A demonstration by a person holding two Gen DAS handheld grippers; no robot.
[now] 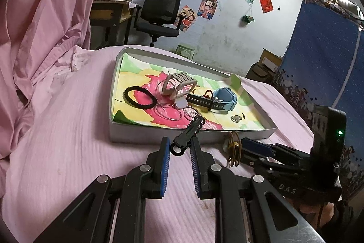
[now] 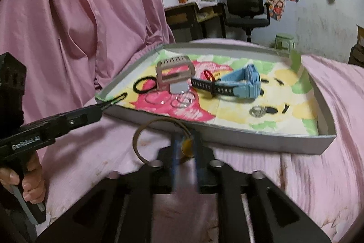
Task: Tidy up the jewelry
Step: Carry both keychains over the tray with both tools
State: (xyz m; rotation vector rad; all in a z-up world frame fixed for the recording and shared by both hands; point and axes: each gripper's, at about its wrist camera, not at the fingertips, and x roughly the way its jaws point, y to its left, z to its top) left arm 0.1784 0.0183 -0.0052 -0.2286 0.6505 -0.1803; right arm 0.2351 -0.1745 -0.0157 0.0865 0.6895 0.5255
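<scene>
A shallow grey tray (image 1: 127,137) (image 2: 273,140) with a colourful liner lies on the pink bed. In it are a blue watch (image 1: 224,99) (image 2: 245,83), a black hair tie (image 1: 138,98) (image 2: 142,84), a beige clip (image 1: 179,84) (image 2: 175,72), thin silver rings (image 1: 169,112) (image 2: 182,101) and a small silver ring (image 1: 236,118) (image 2: 258,111). My left gripper (image 1: 180,147) (image 2: 109,104) is shut on a black hair clip (image 1: 187,134) at the tray's near edge. My right gripper (image 2: 185,147) (image 1: 238,147) is shut on a brown-and-yellow hair band (image 2: 145,140) (image 1: 233,148) just before the tray.
A pink curtain (image 1: 45,15) hangs at the left. An office chair (image 1: 159,13), a desk (image 1: 109,13) and a green stool (image 1: 185,50) stand beyond the bed. A blue upright mattress (image 1: 323,49) stands at the right.
</scene>
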